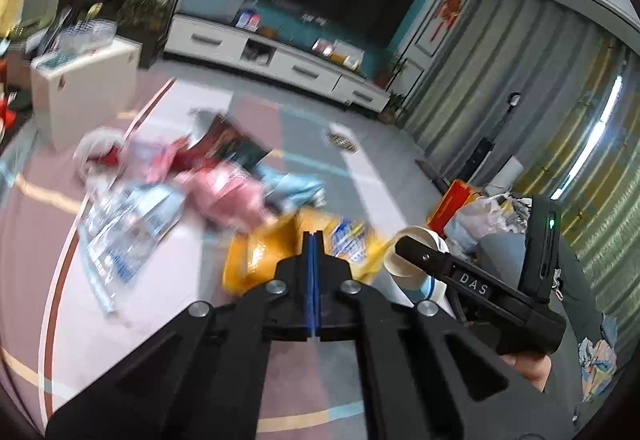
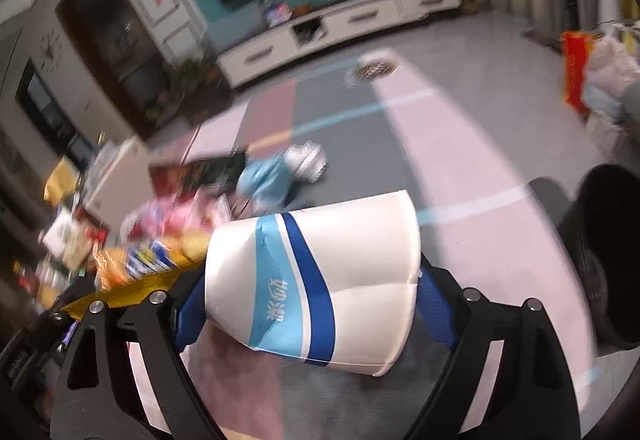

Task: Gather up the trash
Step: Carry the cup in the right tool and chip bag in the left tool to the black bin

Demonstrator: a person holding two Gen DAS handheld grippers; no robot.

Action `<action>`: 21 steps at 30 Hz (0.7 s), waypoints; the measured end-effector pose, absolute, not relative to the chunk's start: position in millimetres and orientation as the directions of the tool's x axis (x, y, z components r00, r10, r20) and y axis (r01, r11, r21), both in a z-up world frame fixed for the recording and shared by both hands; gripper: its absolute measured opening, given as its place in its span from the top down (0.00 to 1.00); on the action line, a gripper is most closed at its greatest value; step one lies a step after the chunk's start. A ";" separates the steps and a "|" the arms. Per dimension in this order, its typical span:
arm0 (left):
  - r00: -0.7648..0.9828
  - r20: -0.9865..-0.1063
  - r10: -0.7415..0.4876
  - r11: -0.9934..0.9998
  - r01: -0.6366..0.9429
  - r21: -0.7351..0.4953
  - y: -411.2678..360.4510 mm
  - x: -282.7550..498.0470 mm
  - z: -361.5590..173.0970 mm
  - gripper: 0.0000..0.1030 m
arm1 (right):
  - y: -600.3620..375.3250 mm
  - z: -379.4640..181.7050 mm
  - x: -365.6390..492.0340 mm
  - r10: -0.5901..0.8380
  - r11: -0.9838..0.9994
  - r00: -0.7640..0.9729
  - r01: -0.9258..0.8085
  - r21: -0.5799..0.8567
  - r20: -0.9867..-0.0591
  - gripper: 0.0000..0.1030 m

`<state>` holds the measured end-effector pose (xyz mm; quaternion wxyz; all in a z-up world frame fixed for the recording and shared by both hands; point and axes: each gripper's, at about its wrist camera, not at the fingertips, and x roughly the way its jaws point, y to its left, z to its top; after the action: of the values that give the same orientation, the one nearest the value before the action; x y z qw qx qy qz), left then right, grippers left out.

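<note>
Fingers of the right gripper [image 2: 308,304] stand wide apart and pinch a white paper cup [image 2: 316,284] with blue bands between their blue pads, one pad on each side of the cup's wall. On the left gripper [image 1: 313,240] the fingers are pressed together at the tips, apparently on the edge of a yellow snack bag [image 1: 280,248], though blur makes that contact hard to confirm.

Judging by this, two pieces of trash are picked up and neither is yet put away. Much is left: a pink wrapper [image 1: 232,195], a clear plastic wrapper [image 1: 128,228], a light blue wrapper [image 2: 266,179], a crumpled silver piece [image 2: 306,159] and a dark red packet [image 1: 224,147] lie scattered on the floor mat [image 1: 256,111]. A dark bin [image 2: 608,260] stands at the right of the right wrist view, a likely place for the load.

Held on its side, the cup has its long axis running across the right wrist view, its narrow base towards the left and its wide mouth towards the right.
</note>
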<state>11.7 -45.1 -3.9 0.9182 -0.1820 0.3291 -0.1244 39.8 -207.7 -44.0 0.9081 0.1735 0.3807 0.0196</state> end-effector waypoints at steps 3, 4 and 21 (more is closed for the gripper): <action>0.749 -0.560 -0.354 0.915 0.153 -0.374 -72.3 15.3 6.1 0.99 | -234.0 -33.5 30.7 0.125 0.933 0.745 0.138 0.334 -0.655 0.17; 0.742 -0.570 -0.351 0.918 0.153 -0.367 -77.1 16.6 5.3 0.99 | -242.0 -33.2 29.6 0.118 0.927 0.748 0.152 0.342 -0.653 0.17; 0.530 -0.825 -0.196 0.969 -0.025 -0.247 -63.2 -1.9 -83.9 0.04 | -270.4 -42.9 29.8 0.153 0.910 0.736 0.155 0.384 -0.660 0.17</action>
<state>-1.9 -63.2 -83.9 0.8672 -0.1149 0.4820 -0.0492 29.8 -270.4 -42.9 0.9071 0.2118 0.3636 -0.0005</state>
